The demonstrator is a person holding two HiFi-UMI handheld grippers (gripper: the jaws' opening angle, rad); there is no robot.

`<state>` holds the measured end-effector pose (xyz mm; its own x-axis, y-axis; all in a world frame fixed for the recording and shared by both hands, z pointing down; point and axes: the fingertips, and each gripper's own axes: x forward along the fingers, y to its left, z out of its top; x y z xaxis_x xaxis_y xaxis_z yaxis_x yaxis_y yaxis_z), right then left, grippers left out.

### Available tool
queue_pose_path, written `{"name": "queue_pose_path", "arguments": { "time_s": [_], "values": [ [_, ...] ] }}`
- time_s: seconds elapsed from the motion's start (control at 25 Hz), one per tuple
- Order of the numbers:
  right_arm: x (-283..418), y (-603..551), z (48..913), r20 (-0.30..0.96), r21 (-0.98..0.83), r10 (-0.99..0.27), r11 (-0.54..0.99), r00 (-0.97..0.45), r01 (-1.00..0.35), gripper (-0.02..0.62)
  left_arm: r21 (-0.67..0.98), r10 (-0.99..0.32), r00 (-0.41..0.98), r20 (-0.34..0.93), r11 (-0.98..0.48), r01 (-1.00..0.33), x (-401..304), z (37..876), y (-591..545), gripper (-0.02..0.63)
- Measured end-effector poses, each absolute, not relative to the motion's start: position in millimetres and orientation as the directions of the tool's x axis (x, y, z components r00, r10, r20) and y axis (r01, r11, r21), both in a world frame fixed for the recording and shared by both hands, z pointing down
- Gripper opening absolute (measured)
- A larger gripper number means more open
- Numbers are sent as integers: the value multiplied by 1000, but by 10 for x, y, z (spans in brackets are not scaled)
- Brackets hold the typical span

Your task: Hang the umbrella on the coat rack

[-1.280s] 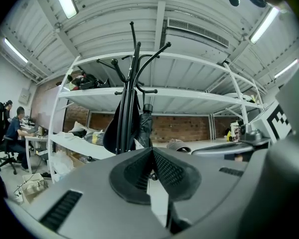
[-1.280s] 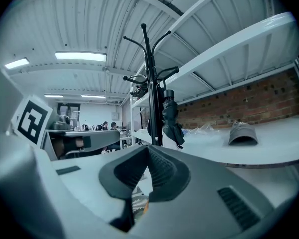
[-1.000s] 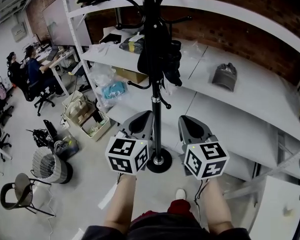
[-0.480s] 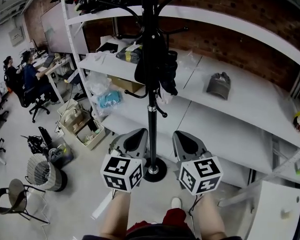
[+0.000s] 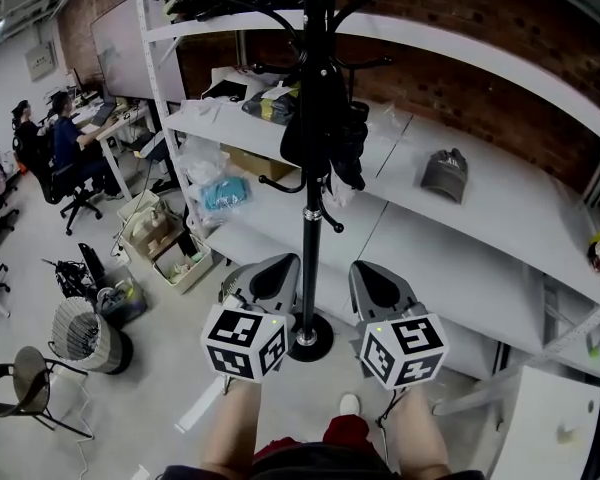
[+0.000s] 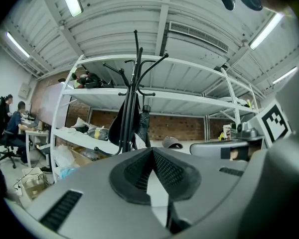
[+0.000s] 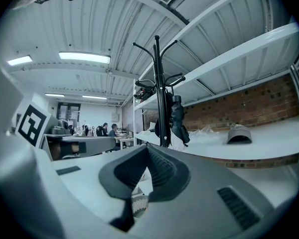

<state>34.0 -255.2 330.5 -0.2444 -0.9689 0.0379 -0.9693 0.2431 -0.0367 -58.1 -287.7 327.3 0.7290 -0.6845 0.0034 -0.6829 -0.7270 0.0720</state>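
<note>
Two tools are held level, one on either side of the black coat rack (image 5: 311, 253). The left tool (image 5: 285, 265) has its jaws together with nothing between them, and so does the right tool (image 5: 364, 270). A folded black umbrella (image 5: 350, 140) hangs from a hook of the rack, just right of the pole, with its long axis running up and down alongside it. A grey cap (image 5: 446, 173) lies on the white shelf (image 5: 500, 218) behind.

Coat rack (image 5: 311, 218): black metal, slightly glossy. Umbrella (image 5: 348, 140): matt black cloth. Shelf (image 5: 470, 223): smooth white painted metal. Brick wall (image 5: 480, 78): rough. My left gripper (image 5: 278, 265) and right gripper (image 5: 366, 268): matt grey plastic, jaws ribbed black.
</note>
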Motion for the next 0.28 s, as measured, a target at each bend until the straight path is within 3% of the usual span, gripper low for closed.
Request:
{"name": "queue_pose_path", "arguments": {
  "time_s": [0.28],
  "values": [
    [240, -2490, 3292, 37, -32, -970, 240, -241, -970, 17, 70, -681, 733, -2, -731, -679, -679, 3259, -2821, 11]
  ]
}}
